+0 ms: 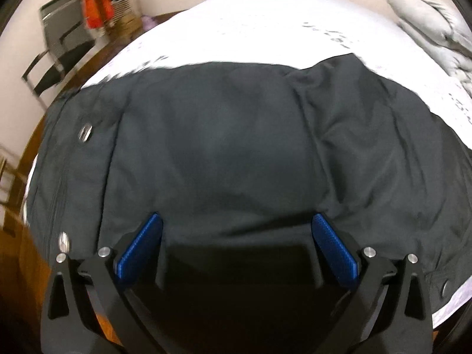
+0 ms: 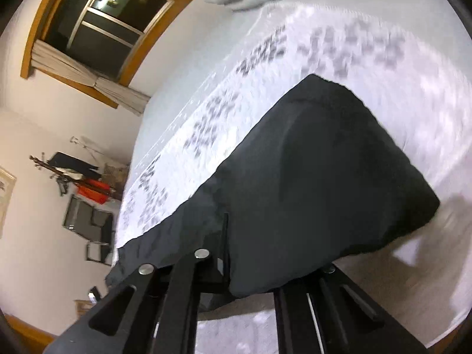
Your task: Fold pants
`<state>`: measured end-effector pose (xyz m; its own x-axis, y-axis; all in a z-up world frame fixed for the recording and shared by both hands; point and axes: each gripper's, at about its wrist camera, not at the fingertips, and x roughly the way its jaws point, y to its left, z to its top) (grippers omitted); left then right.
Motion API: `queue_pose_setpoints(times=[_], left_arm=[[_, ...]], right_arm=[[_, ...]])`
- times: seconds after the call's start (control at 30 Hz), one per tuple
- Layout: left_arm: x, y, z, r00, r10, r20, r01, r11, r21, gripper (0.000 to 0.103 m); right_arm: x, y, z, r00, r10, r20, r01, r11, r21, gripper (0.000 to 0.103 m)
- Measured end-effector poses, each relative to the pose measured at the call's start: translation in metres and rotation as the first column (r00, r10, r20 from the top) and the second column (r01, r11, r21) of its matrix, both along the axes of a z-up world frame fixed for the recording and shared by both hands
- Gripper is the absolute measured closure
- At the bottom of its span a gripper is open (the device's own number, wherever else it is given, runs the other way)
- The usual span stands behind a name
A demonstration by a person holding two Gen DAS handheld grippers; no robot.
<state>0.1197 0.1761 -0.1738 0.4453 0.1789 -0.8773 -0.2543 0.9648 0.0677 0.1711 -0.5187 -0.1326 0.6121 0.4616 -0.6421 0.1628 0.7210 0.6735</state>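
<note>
The dark pants lie spread on the white bed, the left tongs gaping empty above them while the right tongs pinch a lifted fold.

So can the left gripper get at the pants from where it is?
Probably yes: the left gripper is open just over the black pants, which lie flat on the bed, with nothing between its pads and the fabric.

No readable text, label, brand or number in either view.
</note>
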Motion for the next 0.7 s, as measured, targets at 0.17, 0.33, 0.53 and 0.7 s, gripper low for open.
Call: queue_pose_setpoints(times=[0.17,0.33,0.53,0.7], left_arm=[[0.051,-0.067,-0.005,0.991,-0.132,0.031,0.132,0.991,0.003,0.002],[0.087,-0.128,-0.006,0.966,-0.253,0.052,0.251,0.967,0.034,0.002],[0.072,-0.126,0.002,0.965,-0.259,0.049,0.258,0.966,0.023,0.003],[0.048,-0.116,0.013,0.972,-0.228,0.065,0.228,0.974,0.003,0.003]], right_arm=[[-0.023,-0.055,-0.007,0.986,-0.162,-0.027,0.16,0.985,-0.064,0.097],[-0.054,-0.085,-0.046,0.953,-0.276,-0.122,0.268,0.96,-0.078,0.096],[-0.071,-0.095,-0.064,0.951,-0.295,-0.093,0.295,0.955,-0.016,0.08],[-0.081,-0.102,-0.071,0.937,-0.337,-0.088,0.341,0.939,0.035,0.069]])
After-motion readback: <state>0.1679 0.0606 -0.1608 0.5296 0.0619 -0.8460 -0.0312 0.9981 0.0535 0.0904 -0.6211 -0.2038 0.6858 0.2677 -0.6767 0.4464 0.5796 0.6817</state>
